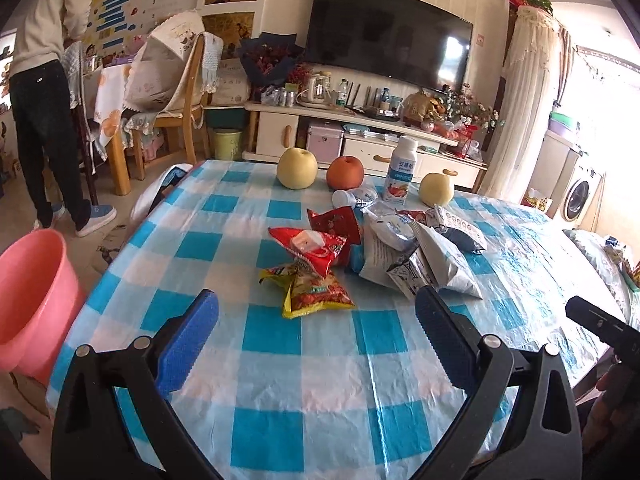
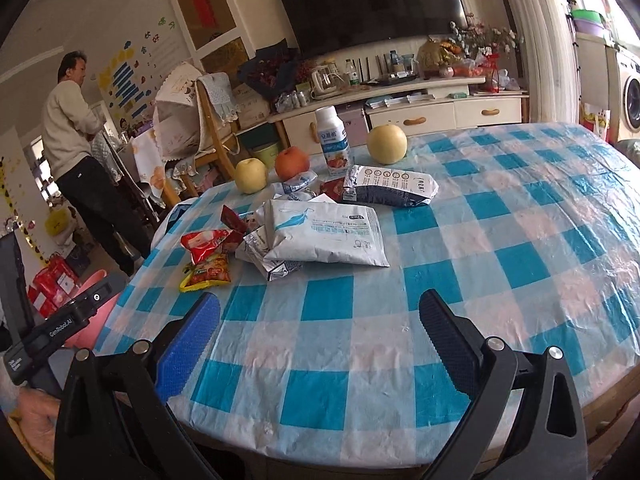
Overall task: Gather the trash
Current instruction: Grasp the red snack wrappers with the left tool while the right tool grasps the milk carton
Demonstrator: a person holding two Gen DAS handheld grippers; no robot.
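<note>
A heap of empty wrappers lies mid-table: a yellow-red snack bag (image 1: 316, 294) (image 2: 206, 274) nearest me, a red bag (image 1: 314, 248) (image 2: 206, 242) behind it, a large white pouch (image 1: 436, 258) (image 2: 324, 236), and a white-and-navy packet (image 2: 390, 190) (image 1: 460, 228). A small tipped yogurt bottle (image 1: 354, 198) (image 2: 296, 184) lies behind them. My left gripper (image 1: 316, 312) is open, hovering just short of the yellow-red bag. My right gripper (image 2: 320, 312) is open too, over bare cloth in front of the white pouch. Both hold nothing.
A pink bucket (image 1: 30, 300) stands on the floor at the table's left. Two yellow pears (image 1: 297, 168) (image 1: 436, 189), a red apple (image 1: 345, 172) and an upright yogurt bottle (image 1: 402, 170) stand at the far edge. A person (image 1: 48, 92) stands by chairs at far left.
</note>
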